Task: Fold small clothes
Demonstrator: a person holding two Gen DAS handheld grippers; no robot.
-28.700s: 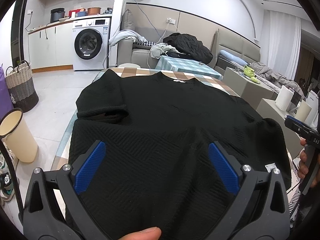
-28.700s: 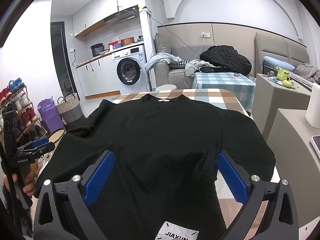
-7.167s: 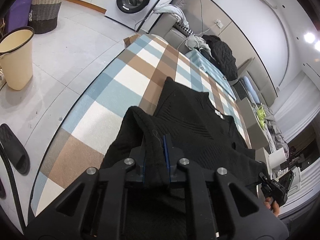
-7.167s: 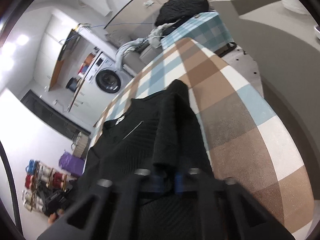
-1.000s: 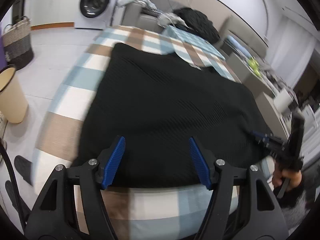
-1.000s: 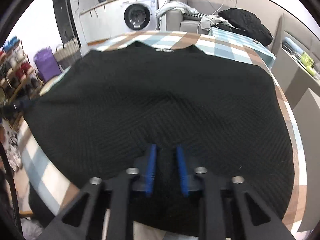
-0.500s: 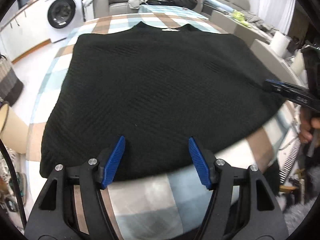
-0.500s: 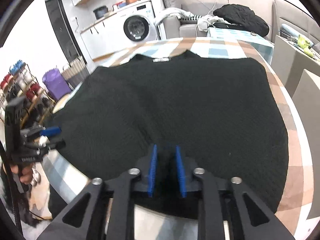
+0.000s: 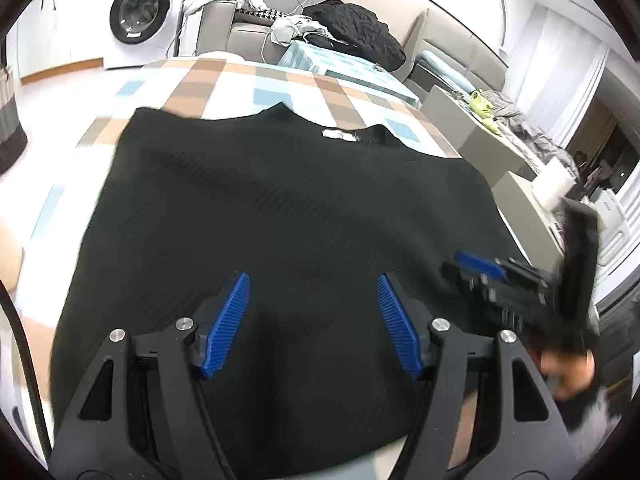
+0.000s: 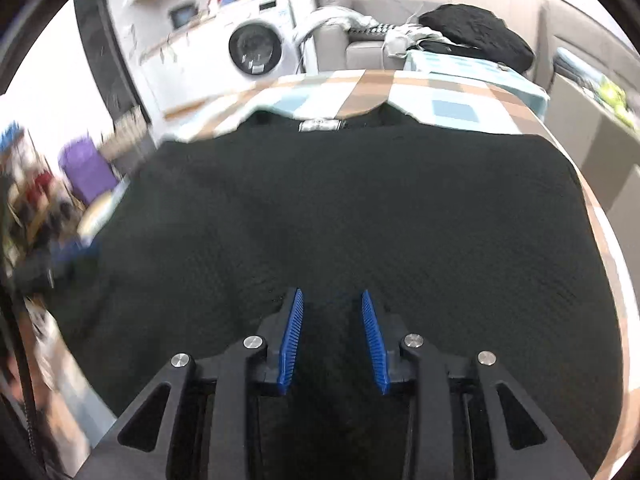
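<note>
Left claw (image 9: 312,322): jaws wide, empty, above the near hem.
Right claw (image 10: 332,336): jaws narrowly apart, nothing gripped.
Black top (image 9: 280,216): flat on checked tabletop (image 9: 224,80), sleeves tucked.
Advice: pinch both hem corners evenly, then fold toward the collar.

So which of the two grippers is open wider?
The left gripper: its blue pads stand far apart above the black sweater. The right gripper has only a narrow gap between its pads, and neither is pinching the cloth.
</note>
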